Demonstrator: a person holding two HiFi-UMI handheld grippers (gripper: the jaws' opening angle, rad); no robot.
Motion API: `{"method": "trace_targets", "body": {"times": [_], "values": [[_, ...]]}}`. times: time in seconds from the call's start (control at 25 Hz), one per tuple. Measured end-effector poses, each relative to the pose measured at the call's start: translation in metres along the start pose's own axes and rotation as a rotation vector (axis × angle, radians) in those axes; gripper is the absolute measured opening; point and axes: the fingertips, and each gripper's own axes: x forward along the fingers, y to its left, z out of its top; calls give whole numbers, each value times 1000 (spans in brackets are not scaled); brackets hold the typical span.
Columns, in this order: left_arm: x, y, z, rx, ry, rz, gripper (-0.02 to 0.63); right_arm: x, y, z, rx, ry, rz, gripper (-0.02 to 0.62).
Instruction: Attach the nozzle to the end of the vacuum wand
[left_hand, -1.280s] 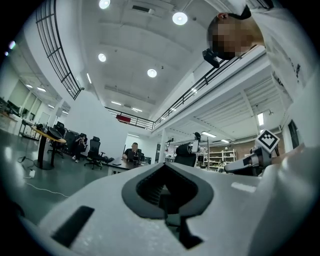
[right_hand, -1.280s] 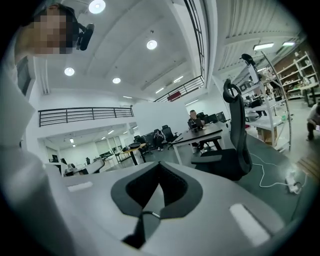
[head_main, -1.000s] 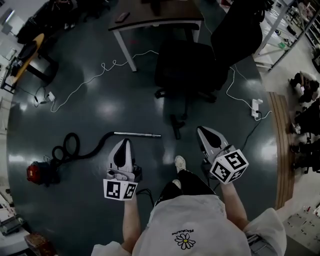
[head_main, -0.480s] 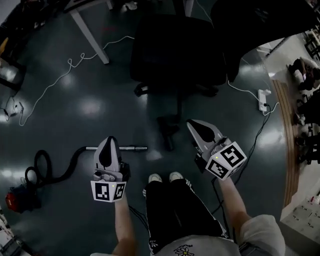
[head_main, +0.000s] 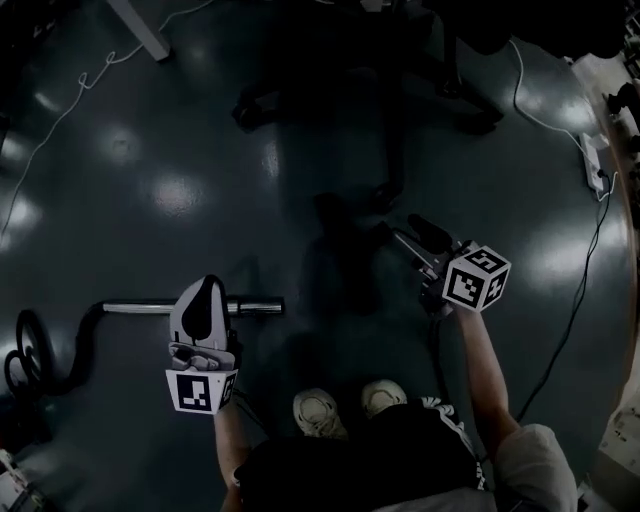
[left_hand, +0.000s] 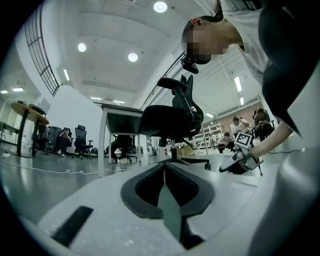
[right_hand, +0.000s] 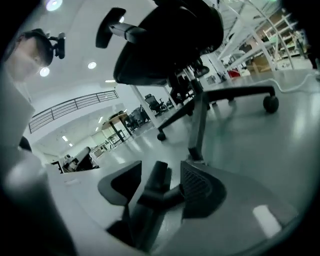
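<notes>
Right claw (right_hand: 159, 172) sits low near the floor. Its jaws have just been opening and now stand wide, with the black nozzle (right_hand: 150, 192) lying between them but not yet pinched. Left claw (head_main: 207, 287) is closed on nothing and hovers directly above the vacuum wand (head_main: 135, 308).

A black office chair (right_hand: 165, 45), the largest thing nearby, stands just beyond the right claw.

The dark hose (head_main: 88, 318) trails off the wand's far end, out past the left claw's outer side. It looks soft and would probably drag on anything it is joined to.

The wand lies flat on the floor, crossing under the left claw's tip, with its free end towards the right claw. It appears to be a stiff, smooth metal tube, likely light but inclined to roll or slip. The best hold is probably close to the free end, so that end stays steady.

The nozzle looks like hard, light plastic. It is probably best held across its tubular neck, leaving the socket end clear.

Counted: one chair, one hose, one wand, one nozzle, two claws.
</notes>
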Motion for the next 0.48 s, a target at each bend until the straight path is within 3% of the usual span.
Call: {"method": "trace_targets", "body": {"times": [0.28,0.48], "values": [[-53,11,-59,-97,121,71,92,39,-35,-77,225,205,11,301],[-61,15,-74,-156,98,92,92,60,-45,-81,331,239,-48,250]]}}
